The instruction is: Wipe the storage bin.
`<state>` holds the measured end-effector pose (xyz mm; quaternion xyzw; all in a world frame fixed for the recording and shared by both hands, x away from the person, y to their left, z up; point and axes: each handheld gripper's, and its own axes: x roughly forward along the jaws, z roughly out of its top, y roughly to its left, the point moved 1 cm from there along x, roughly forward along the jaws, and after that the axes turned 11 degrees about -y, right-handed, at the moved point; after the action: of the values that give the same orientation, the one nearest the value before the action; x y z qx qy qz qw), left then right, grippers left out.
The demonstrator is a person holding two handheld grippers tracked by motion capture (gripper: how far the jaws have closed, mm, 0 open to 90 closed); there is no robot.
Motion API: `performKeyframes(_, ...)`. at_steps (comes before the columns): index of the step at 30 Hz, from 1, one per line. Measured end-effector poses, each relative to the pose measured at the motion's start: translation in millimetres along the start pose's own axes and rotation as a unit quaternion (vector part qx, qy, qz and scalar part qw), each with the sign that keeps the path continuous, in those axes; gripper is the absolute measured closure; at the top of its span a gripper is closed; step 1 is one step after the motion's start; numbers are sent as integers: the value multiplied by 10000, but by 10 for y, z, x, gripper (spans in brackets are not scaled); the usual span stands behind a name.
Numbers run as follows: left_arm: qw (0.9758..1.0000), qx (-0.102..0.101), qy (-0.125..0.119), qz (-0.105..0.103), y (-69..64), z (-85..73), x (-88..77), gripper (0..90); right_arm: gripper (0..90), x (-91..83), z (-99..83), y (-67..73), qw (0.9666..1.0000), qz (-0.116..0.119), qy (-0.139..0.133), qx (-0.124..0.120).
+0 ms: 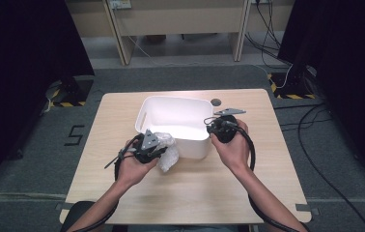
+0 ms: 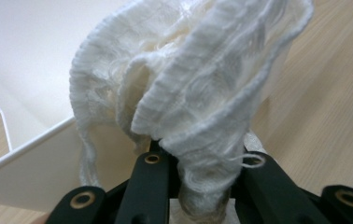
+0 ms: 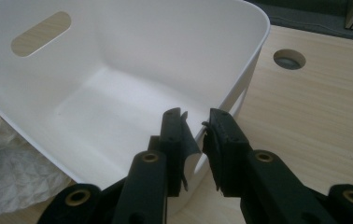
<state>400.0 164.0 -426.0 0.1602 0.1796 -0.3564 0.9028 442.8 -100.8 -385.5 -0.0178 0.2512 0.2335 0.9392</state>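
Work in hand: getting the white cloth (image 2: 188, 93) into the white bin (image 1: 175, 116), judging by how the two are brought together.
Cloth: a crumpled, gauzy bundle, held up at the bin's near-left corner; in the high view it hangs partly over the rim and partly down the outer wall toward the desk (image 1: 195, 188).
Left gripper (image 2: 198, 163): fingers clenched on the cloth's lower folds, which bunch tightly between them. The grip is low on the bundle, so most of the fabric billows loose above and ahead of the fingers, ready to tip over the rim.
Right gripper (image 3: 195, 126): fingers pinch the bin's thin wall at its near-right edge, one finger inside and one outside, just above the handle slot. This looks like a steadying hold, keeping the light bin from sliding while the cloth is pushed in.
Bin: upright near the middle of the desk, interior bare, handle cut-outs in its end walls.
Hands: either side of the bin, so one feeds and one braces.
Risk: trailing folds outside the rim may catch or drag.
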Motion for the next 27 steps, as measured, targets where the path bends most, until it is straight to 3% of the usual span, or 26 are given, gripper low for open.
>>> performKeyframes(8,10000,-8,5,-8,-8,-6,16,782,767,1,1,1,10000,14,0,-1)
performKeyframes(27,9996,195,221,6,-78,-153,174,782,765,8,3,0,10000,21,-19,-16)
